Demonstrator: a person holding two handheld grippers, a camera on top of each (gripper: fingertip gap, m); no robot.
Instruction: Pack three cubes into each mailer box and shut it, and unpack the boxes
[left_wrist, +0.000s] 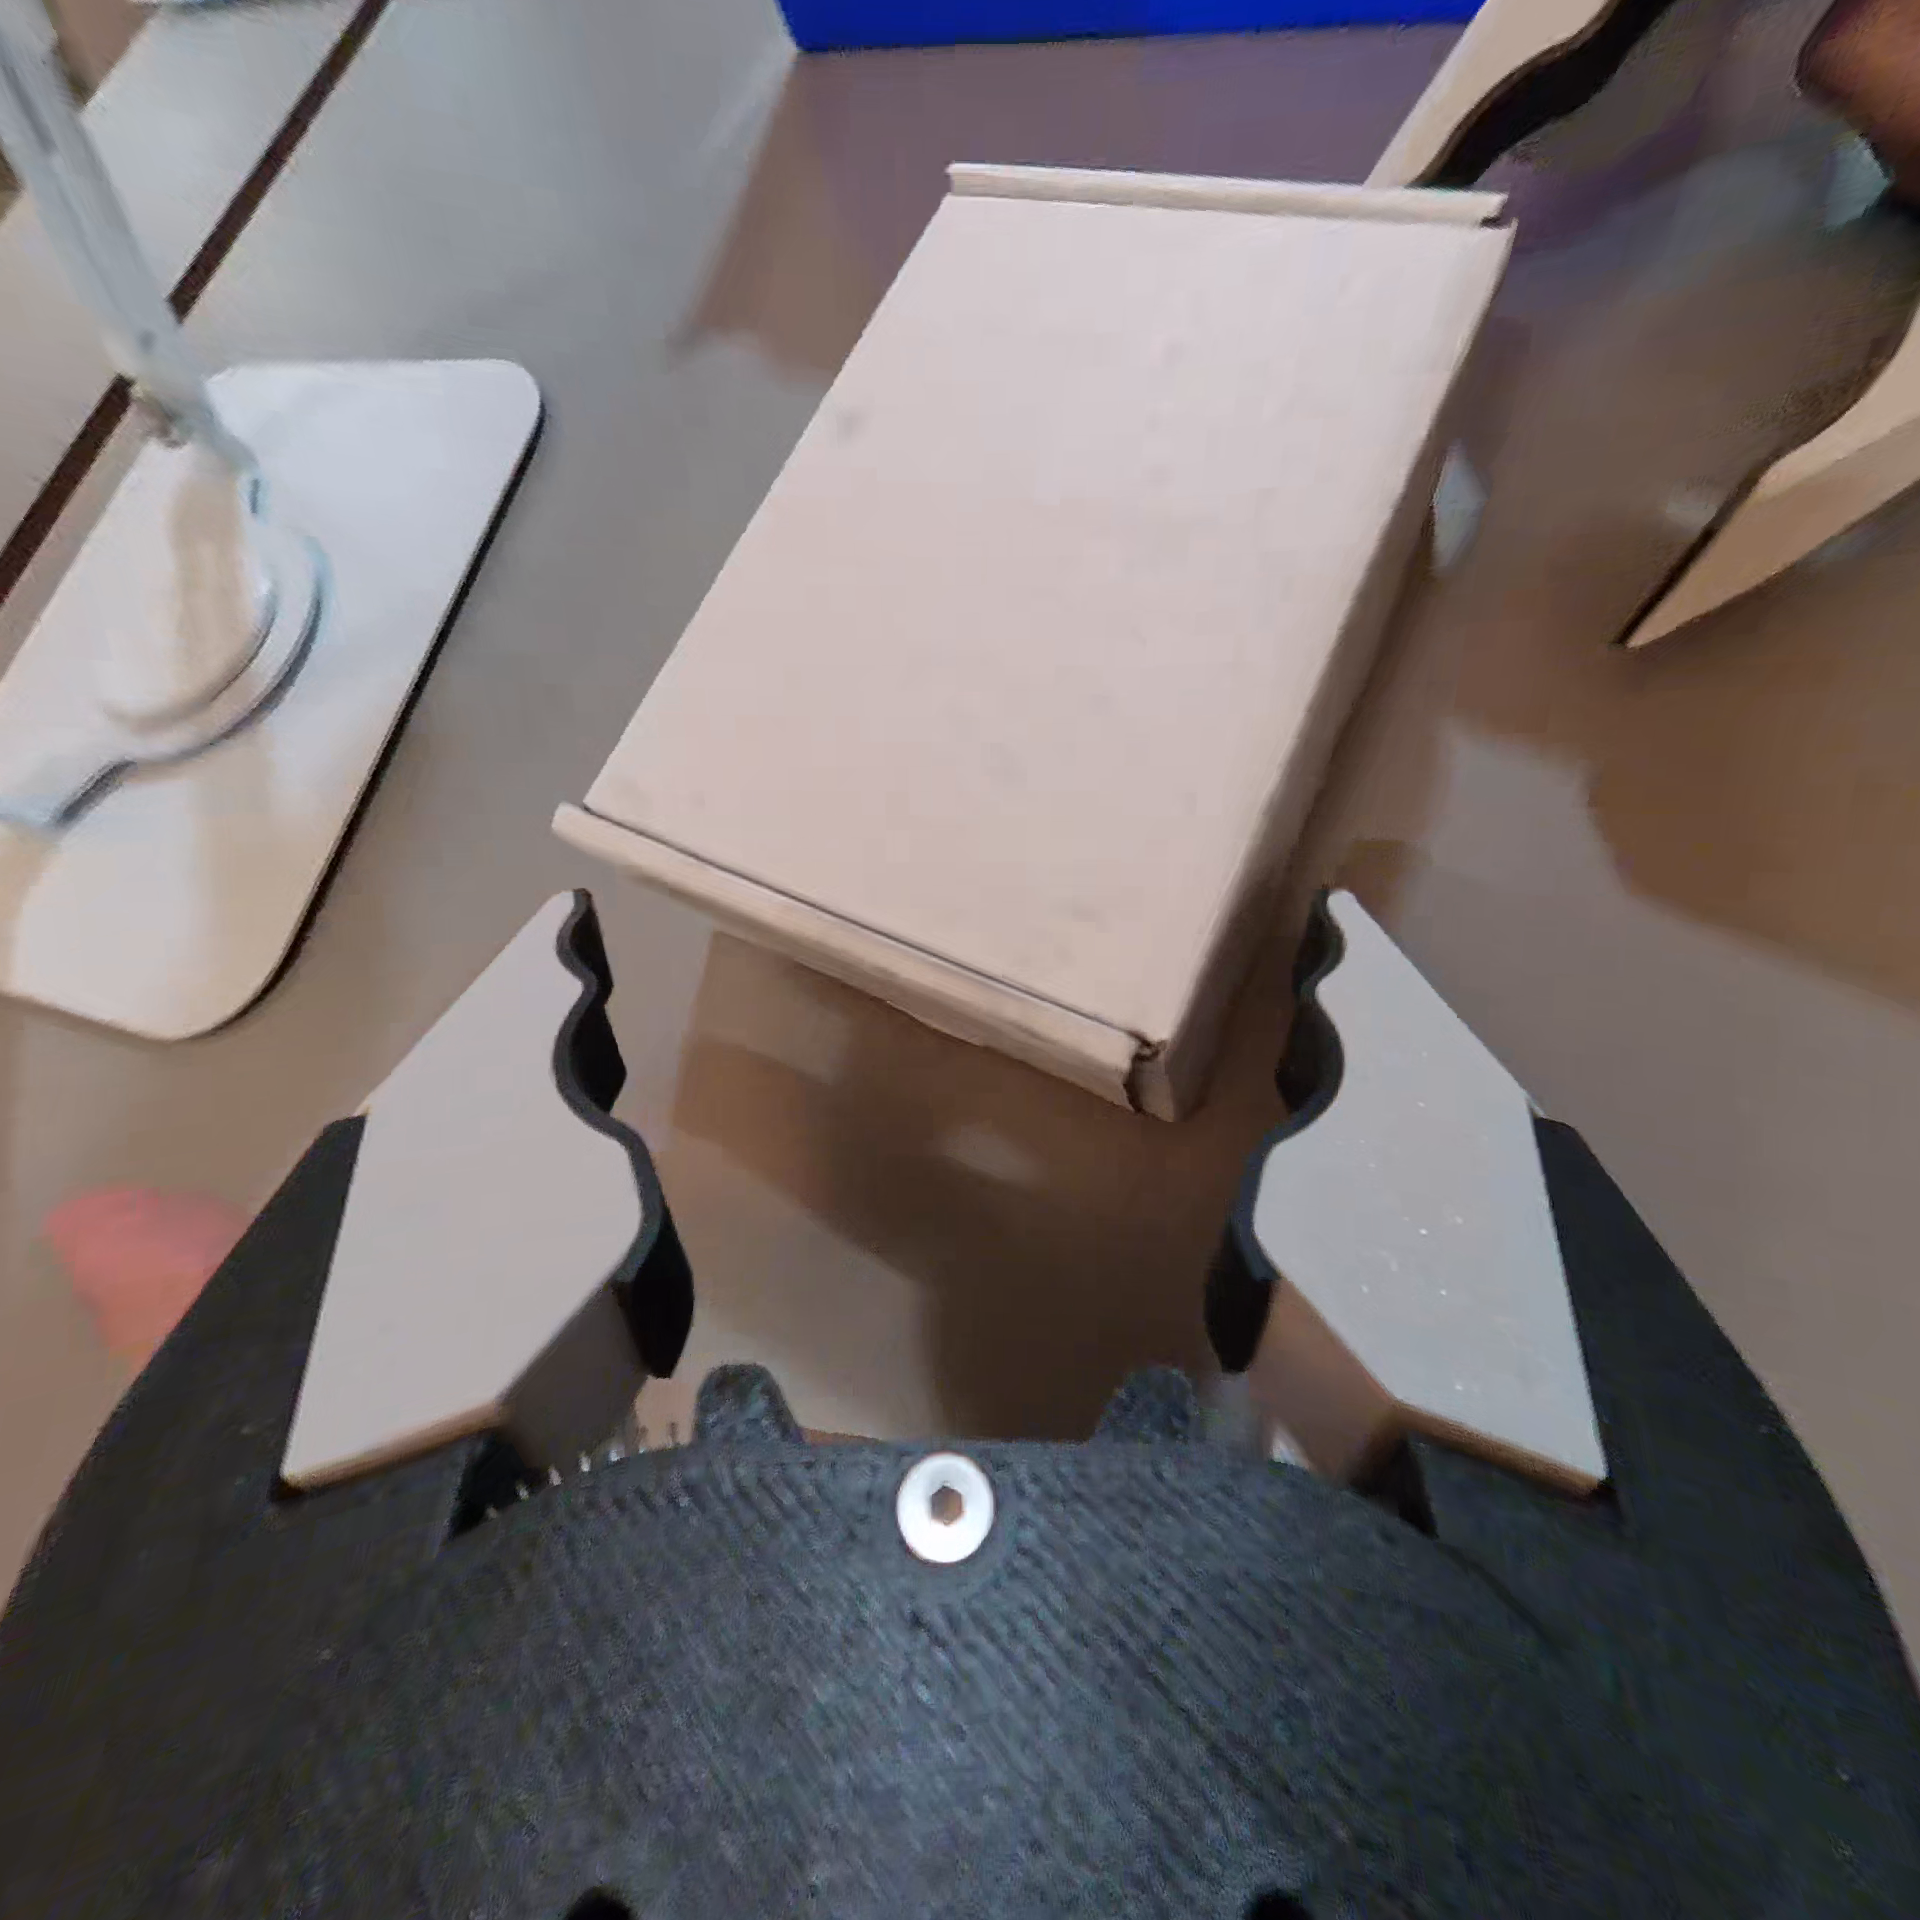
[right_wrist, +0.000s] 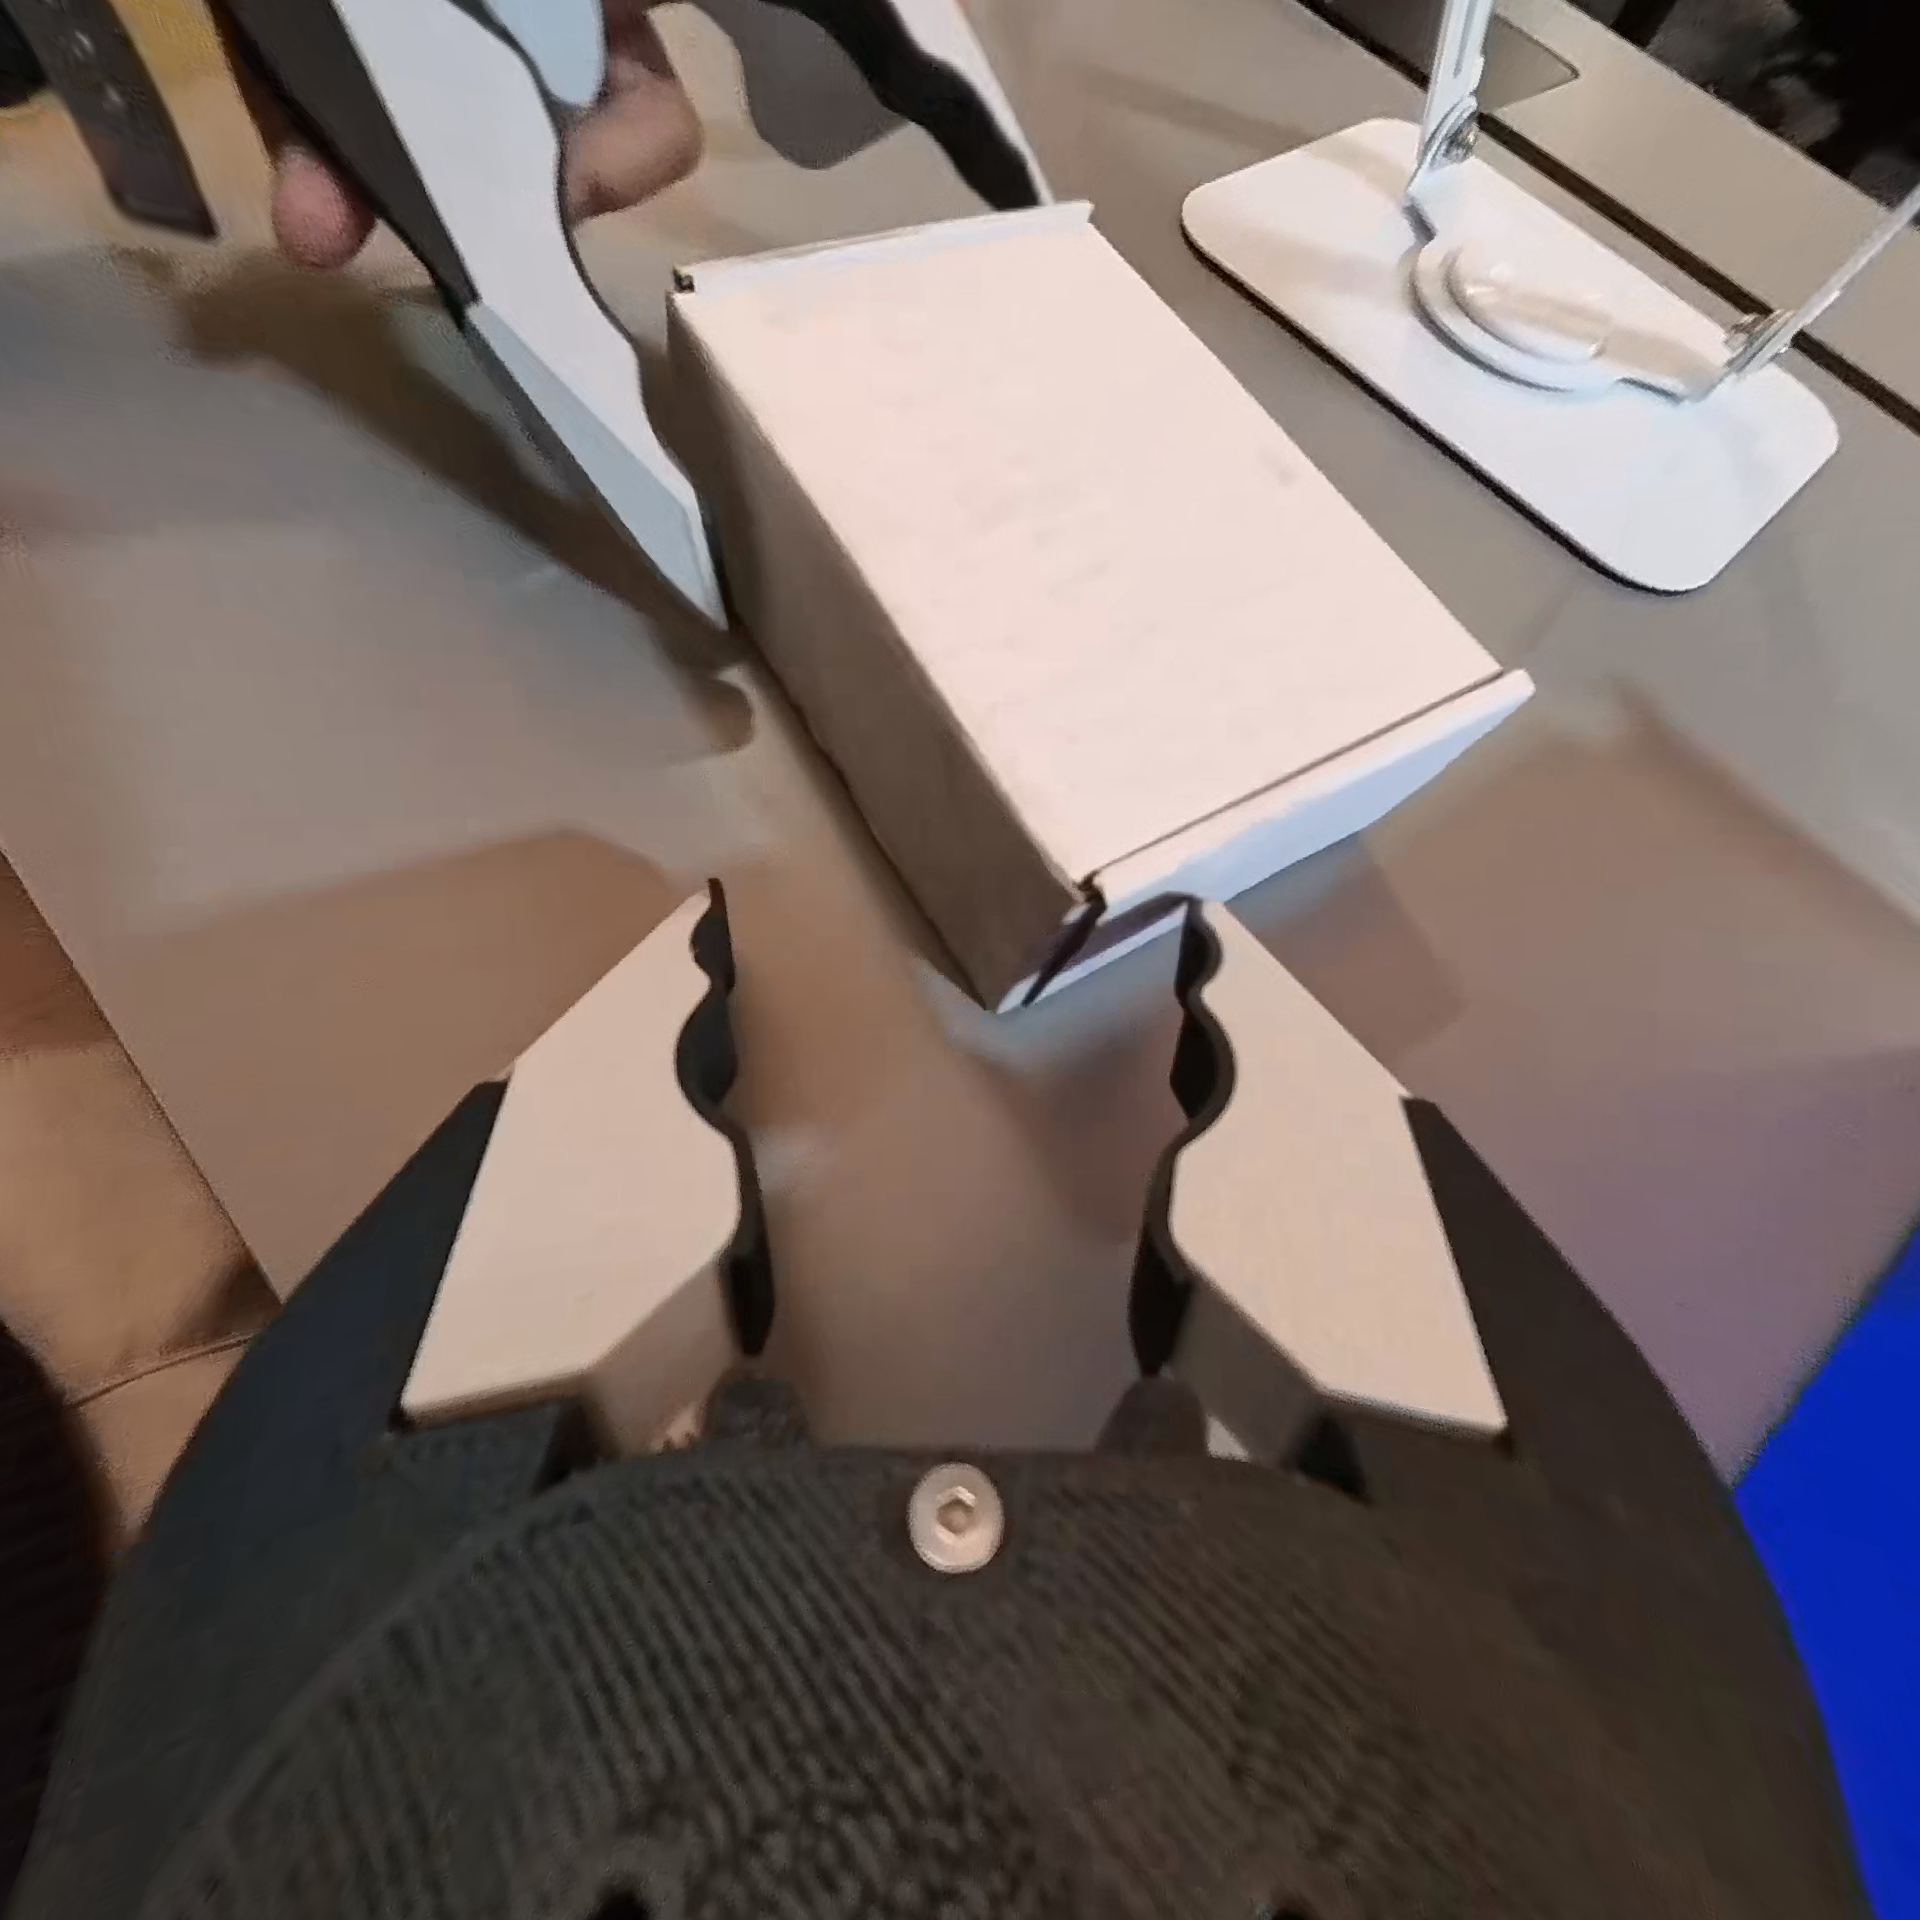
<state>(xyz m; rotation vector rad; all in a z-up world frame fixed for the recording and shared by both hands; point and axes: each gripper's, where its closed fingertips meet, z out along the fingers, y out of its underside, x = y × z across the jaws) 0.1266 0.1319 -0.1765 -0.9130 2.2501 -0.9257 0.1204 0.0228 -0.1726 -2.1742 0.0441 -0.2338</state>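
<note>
Box (left_wrist: 1023, 623) of plain cardboard, lid shut flat, lies on the grey-brown table (left_wrist: 1714, 935), turned at an angle to both cameras; in the right wrist view the same box (right_wrist: 1081, 582) looks paler, with its near corner showing a thin slit where the front flap meets the side wall; whether cubes are inside cannot be told. The left gripper (left_wrist: 951, 940) sits just short of the box's near edge with its two fingers spread wide and nothing between them, the box's near right corner reaching down toward the gap; the right gripper (right_wrist: 951, 925) also stands open and empty, its right fingertip just beside the box's near corner, though contact cannot be made out. In the right wrist view the left gripper (right_wrist: 810, 353) comes in from the far left, one finger close against the box's left side wall, a person's hand (right_wrist: 457, 135) behind it; in the left wrist view the right gripper's fingers (left_wrist: 1766, 488) show at the far right, apart from the box. A white stand (left_wrist: 260, 675) with a flat base rests on the table to the left of the box; a blue thing (left_wrist: 1091, 21) lies at the far edge.
</note>
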